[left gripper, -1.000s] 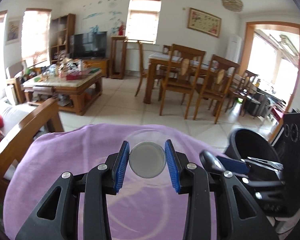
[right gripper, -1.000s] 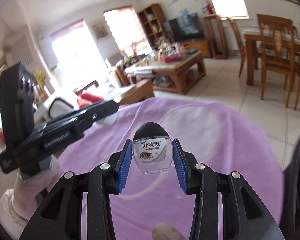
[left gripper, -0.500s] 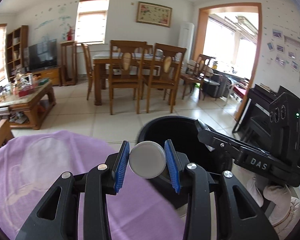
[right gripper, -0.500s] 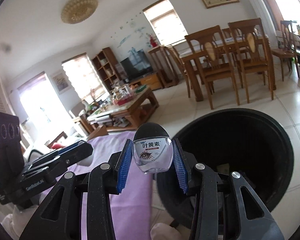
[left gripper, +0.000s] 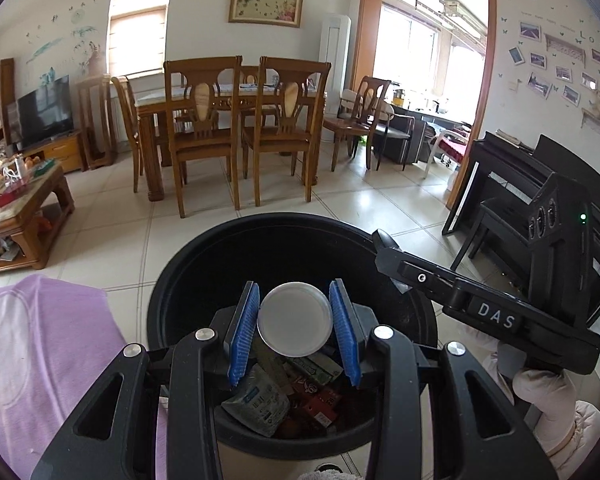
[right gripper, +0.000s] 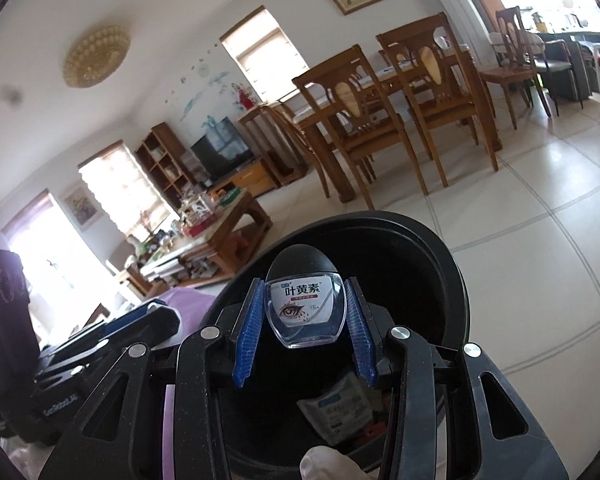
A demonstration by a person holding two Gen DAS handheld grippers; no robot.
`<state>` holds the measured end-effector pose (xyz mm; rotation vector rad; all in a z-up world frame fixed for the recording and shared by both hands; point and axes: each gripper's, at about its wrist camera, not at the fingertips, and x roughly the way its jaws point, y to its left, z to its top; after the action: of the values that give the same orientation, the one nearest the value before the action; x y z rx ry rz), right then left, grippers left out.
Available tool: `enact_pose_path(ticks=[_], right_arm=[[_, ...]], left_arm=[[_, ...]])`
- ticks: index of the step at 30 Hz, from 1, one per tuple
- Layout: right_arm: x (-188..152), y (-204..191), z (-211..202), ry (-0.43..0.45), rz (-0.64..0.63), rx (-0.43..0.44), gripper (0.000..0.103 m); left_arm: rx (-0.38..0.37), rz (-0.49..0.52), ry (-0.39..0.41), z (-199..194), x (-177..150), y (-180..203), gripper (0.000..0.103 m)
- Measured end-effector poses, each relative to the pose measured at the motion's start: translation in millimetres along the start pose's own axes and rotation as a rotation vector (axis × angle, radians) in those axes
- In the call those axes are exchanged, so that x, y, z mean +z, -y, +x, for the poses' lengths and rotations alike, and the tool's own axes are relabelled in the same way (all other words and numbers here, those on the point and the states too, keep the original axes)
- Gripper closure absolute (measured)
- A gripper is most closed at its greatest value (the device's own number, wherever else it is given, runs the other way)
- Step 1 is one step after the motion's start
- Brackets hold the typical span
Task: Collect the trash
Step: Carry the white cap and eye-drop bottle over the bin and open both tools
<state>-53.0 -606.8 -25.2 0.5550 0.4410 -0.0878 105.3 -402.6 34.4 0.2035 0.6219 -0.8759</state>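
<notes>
I'm holding a white lid (left gripper: 295,318) in the left gripper (left gripper: 296,334), an eye-drop bottle (right gripper: 303,309) in the right gripper (right gripper: 305,326), both clamped over the bin (left gripper: 168,280); crowding risks dropping outside.

Bright daylight throughout, pouring in from the blind-covered window (left gripper: 138,32) left of the gold-framed floral wall clock (left gripper: 265,3) and from the glazed room through the doorway to its right, both blown out to white. Soft glare on the pale floor tiles (left gripper: 372,200) below the clock, deep shadow inside the round black plastic trash bin (left gripper: 188,264). Sharp at centre, strongly bowed toward dark corners; smeary at the far left of the right wrist view.
</notes>
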Motion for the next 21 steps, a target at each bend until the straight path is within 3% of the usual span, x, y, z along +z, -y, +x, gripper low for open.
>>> enact_pose_path(ticks=[11, 21], right_arm=[[5.0, 3.1, 29.6, -0.024, 0.028, -0.020, 0.062], [10.1, -1.9, 42.1, -0.036, 0.038, -0.039, 0.062]], left_arm=[[0.006, 0.015, -0.058, 29.8, -6.1, 7.1, 0.066], [-0.012, 0.035, -0.089, 32.9, -13.3, 8.5, 0.065]])
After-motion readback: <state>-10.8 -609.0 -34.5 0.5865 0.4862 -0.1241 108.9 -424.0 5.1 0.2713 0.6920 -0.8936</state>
